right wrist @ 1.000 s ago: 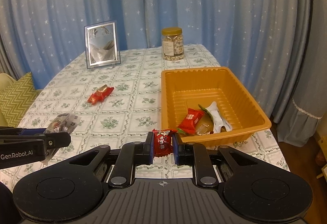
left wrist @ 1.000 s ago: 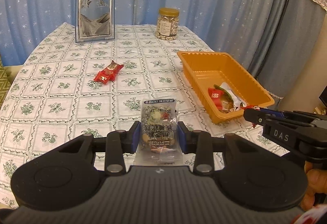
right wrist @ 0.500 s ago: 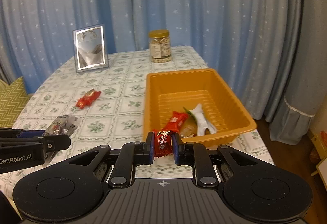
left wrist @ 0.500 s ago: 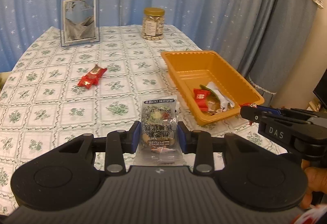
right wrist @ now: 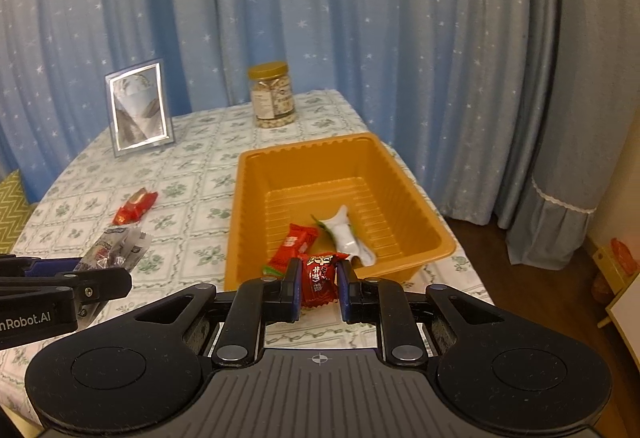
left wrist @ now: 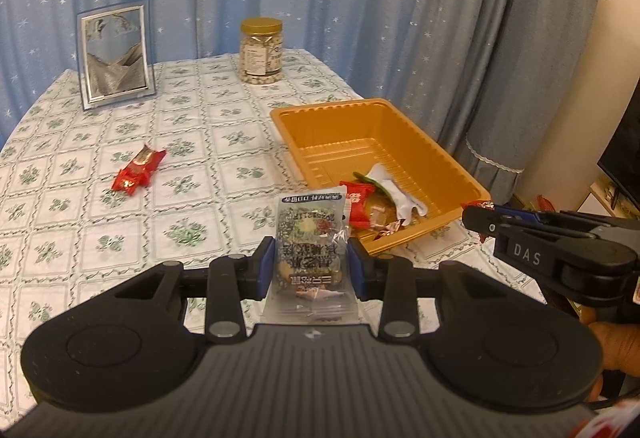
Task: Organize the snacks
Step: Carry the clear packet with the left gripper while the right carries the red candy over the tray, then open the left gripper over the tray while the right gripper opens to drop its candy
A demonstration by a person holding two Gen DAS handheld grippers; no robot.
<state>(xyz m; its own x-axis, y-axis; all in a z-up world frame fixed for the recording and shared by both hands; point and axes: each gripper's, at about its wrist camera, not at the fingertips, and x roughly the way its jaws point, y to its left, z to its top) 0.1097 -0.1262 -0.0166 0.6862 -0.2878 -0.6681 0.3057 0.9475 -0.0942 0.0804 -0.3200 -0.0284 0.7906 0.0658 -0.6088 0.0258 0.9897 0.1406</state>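
Note:
My left gripper (left wrist: 311, 262) is shut on a clear snack packet (left wrist: 310, 238) with dark print, held above the table just left of the orange tray (left wrist: 332, 114). My right gripper (right wrist: 318, 284) is shut on a small red snack packet (right wrist: 319, 278), right at the near rim of the orange tray (right wrist: 436, 234). Inside the tray lie a red packet (right wrist: 296, 242), a white and green wrapper (right wrist: 346, 234) and other small sweets. Another red snack packet (left wrist: 138, 172) lies loose on the tablecloth to the left. Each view shows the other gripper at its side edge.
A silver picture frame (left wrist: 114, 58) and a gold-lidded jar (left wrist: 261, 50) stand at the table's far end before blue curtains. The table edge drops off right of the tray. A yellow patterned cushion (right wrist: 10, 206) sits off the left side.
Both grippers have shifted right towards the tray with their packets; the tray, frame and jar slide left in both views. The grips are unchanged.

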